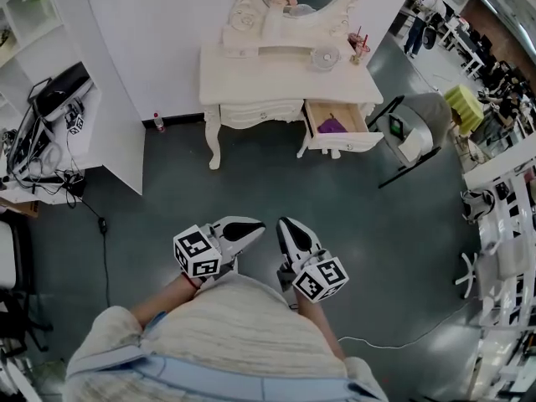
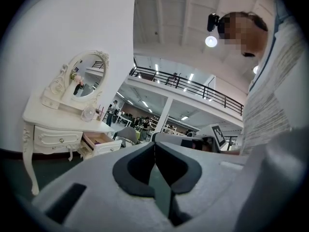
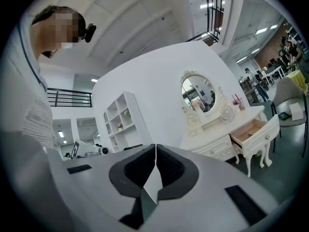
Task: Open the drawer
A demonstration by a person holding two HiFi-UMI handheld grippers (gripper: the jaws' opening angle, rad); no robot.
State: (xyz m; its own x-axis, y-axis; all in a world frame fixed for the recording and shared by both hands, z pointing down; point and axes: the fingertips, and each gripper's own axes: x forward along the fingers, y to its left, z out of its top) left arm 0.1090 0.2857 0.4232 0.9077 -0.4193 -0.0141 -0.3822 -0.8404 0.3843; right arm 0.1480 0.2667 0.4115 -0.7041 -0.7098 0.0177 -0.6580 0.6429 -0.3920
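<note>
Nearest the head camera, held close to the person's body, the left gripper (image 1: 248, 228) and right gripper (image 1: 287, 224) both point level with their jaws pressed together and nothing between them. The dressing table (image 1: 276, 78) stands well apart across bare floor, and its right-hand drawer (image 1: 345, 143) already juts out, with something purple (image 1: 332, 126) lying inside; the middle drawer (image 1: 260, 113) beside it looks shut. One risk is picking the wrong drawer, since the task names none. Hauling the open one further could bring it off its runners and tip out what is in it. A grey chair (image 1: 419, 124) sits just beside that drawer and could be knocked. Jaws left together would merely bump a drawer front, and a white cable (image 1: 402, 339) near the person's right side invites a trip.
</note>
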